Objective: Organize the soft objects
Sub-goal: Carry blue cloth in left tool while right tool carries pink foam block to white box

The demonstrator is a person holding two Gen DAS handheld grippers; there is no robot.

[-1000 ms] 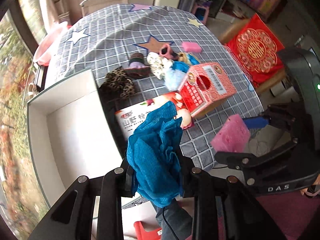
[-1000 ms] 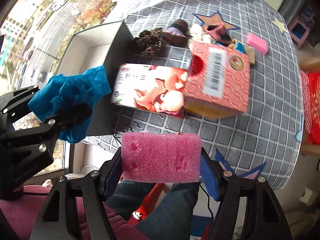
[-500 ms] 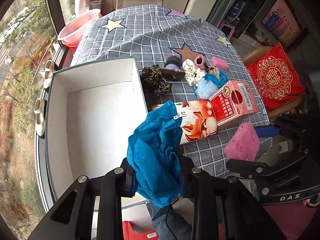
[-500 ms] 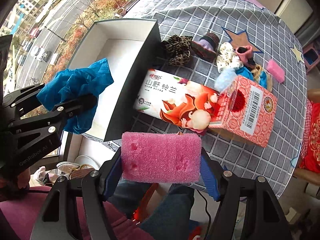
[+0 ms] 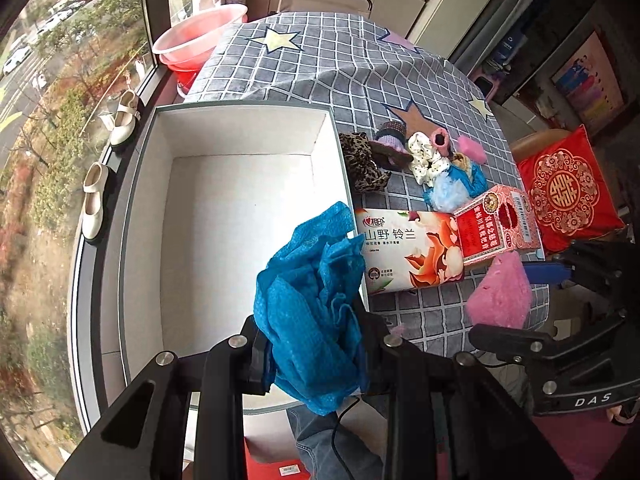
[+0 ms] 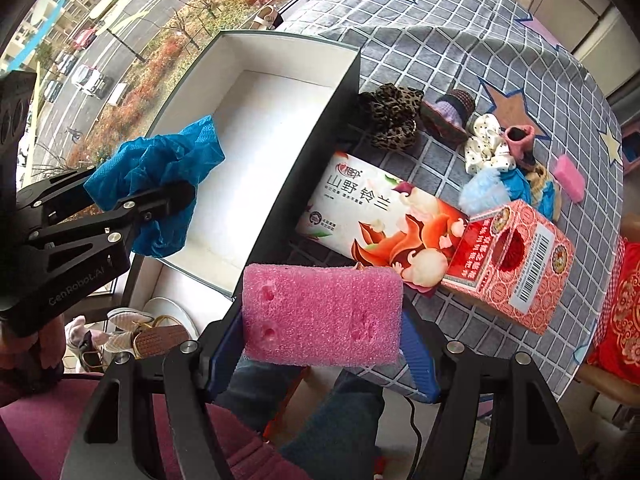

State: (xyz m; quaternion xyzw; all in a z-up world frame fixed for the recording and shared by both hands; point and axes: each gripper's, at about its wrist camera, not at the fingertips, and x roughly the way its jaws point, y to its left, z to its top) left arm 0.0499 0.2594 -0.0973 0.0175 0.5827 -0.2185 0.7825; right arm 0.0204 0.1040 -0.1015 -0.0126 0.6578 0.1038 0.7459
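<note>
My left gripper [image 5: 316,344] is shut on a crumpled blue cloth [image 5: 312,300], hanging above the near edge of the white-lined open box [image 5: 240,216]. In the right wrist view the same cloth [image 6: 160,176] hovers over the box [image 6: 256,128]. My right gripper [image 6: 322,320] is shut on a pink sponge [image 6: 320,314], held off the table's near edge to the right of the box; that sponge [image 5: 500,296] also shows in the left wrist view. More soft items lie on the checked tablecloth: a leopard scrunchie [image 5: 364,164], a spotted white scrunchie [image 5: 428,160], a blue fluffy piece [image 5: 452,188] and a small pink sponge [image 6: 568,178].
A white tissue pack [image 5: 404,252] and a red carton [image 5: 496,224] lie beside the box's right wall. A red basin [image 5: 196,44] sits past the table's far left. White shoes [image 5: 94,200] stand on the window ledge. A red cushion [image 5: 568,192] lies at right. A person's legs are below.
Both grippers have shifted left, toward the box, keeping their loads. The box's interior has come into fuller view, and the blue cloth now hangs over its near edge.
</note>
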